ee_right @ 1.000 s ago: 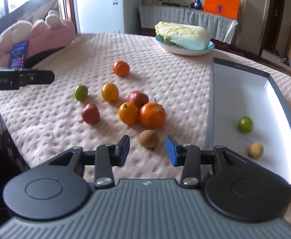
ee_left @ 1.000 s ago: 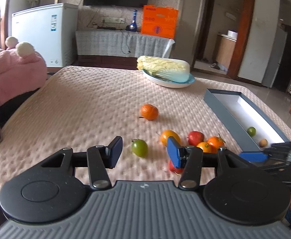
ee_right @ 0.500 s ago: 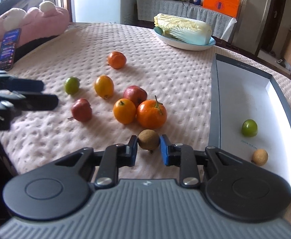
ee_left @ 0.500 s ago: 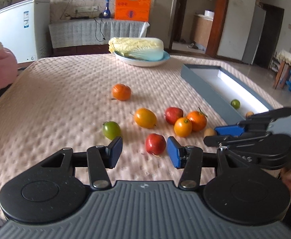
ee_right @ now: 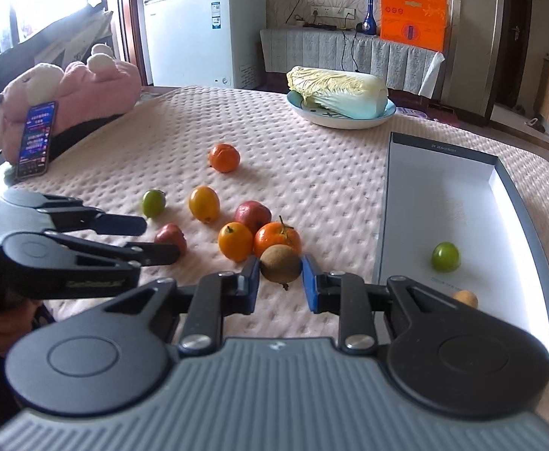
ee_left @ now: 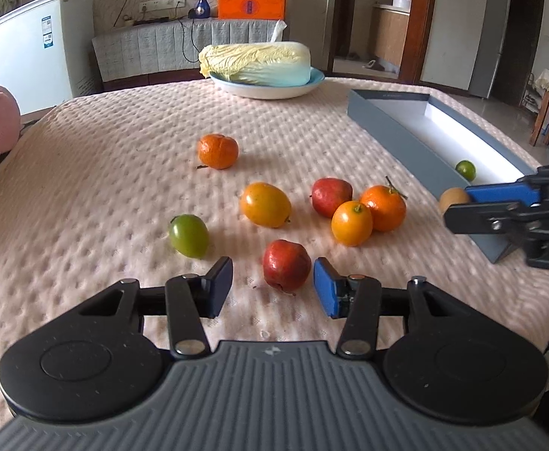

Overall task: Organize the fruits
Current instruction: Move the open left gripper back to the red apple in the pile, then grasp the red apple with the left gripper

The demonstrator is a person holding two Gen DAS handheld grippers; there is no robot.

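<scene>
The right tongs (ee_right: 281,285) were clenched on a small round brown fruit (ee_right: 280,263), both pads pressed to its sides, and it looked to be raised just clear of the pink dimpled cloth on the bench (ee_right: 312,173), near the long grey box with a white floor (ee_right: 381,225). A green fruit (ee_right: 445,256) and a tan one (ee_right: 466,298) lay in that box already.

The left tongs (ee_left: 272,291) stood released, their pads either side of a red apple-like fruit (ee_left: 286,265) that rested on the cloth, neither pad touching it.

The brown fruit was held only at the pad tips, so a quick swing toward the box could likely let it roll out and drop back among the loose fruit. It would have to clear the grey wall of the box; carried too low, it might strike the rim and be knocked loose.

For the left tongs, the red fruit sat a little nearer the blue right-hand pad. Closing off-centre might nudge it along the soft cloth toward the orange fruits (ee_left: 351,222) rather than seize it. The two tools also worked near each other, so their paths to the box could cross.
</scene>
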